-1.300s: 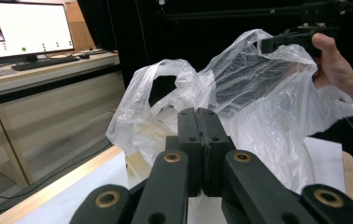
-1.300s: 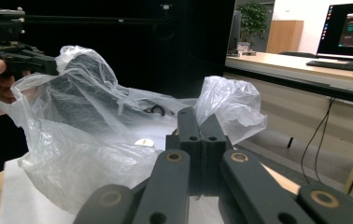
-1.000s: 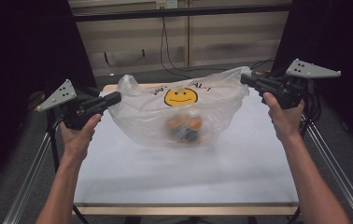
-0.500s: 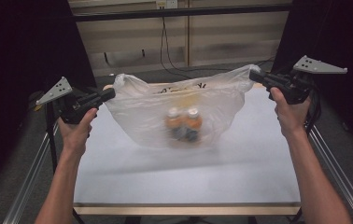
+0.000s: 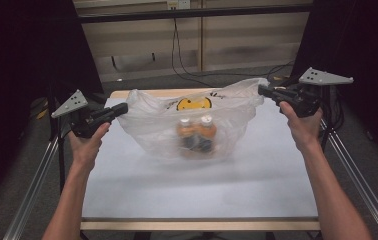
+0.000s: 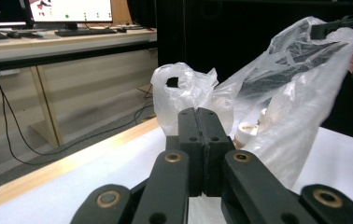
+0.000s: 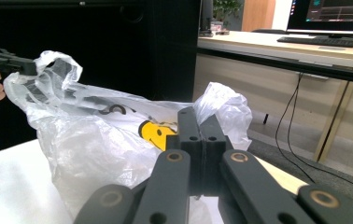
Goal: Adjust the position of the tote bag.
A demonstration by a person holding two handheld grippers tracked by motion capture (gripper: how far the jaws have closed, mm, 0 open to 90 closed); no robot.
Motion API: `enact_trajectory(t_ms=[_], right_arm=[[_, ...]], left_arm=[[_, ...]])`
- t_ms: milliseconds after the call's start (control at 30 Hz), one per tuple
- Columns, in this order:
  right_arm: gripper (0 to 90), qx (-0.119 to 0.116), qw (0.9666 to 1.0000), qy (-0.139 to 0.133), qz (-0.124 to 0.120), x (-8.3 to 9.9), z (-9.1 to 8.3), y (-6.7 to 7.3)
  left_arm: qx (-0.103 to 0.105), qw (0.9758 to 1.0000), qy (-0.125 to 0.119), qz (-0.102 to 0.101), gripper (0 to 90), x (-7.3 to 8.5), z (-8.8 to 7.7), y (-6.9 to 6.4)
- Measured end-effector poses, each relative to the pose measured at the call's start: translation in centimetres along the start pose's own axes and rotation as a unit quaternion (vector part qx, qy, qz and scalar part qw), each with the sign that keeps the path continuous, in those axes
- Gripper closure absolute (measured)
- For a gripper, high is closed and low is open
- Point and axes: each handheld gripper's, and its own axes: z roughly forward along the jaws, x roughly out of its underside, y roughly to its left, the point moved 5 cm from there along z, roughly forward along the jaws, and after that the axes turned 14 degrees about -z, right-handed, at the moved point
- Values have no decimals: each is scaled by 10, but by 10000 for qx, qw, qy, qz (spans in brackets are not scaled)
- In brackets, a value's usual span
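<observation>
Over table centre: thin crinkled clear plastic bag (image 5: 192, 125), smiley print, stretched between sides
Inside: two round-capped bottles (image 5: 197, 135)
Left gripper (image 5: 122, 107): pressed together, pinching left handle
Right gripper (image 5: 263, 90): pressed together, pinching right handle
Table (image 5: 202, 190): smooth white

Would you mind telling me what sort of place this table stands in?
Probably a lab or office workroom: a desk with a monitor and keyboard behind, loose cables along the wall, black curtains flanking the table.

A yellow smiley face is printed on the clear plastic bag (image 5: 197, 125); orange bottles (image 5: 197, 135) with white caps are seen inside, on the white table (image 5: 202, 190).
</observation>
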Motion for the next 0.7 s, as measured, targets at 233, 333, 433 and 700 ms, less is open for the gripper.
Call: enact_trajectory(t_ms=[233, 333, 433, 700], right_arm=[[900, -5, 9998, 212, 9, 14, 7, 3], [900, -24, 9995, 322, 19, 21, 11, 4], [900, -45, 9992, 406, -25, 25, 13, 6], [900, -67, 9986, 514, 82, 42, 14, 8]], left_arm=[[-107, 9998, 154, -1, 899, 15, 0, 8], [-77, 9998, 182, -4, 899, 24, -1, 10], [-184, 9995, 262, -28, 899, 30, 0, 13], [-191, 9987, 471, 6, 899, 41, 3, 15]])
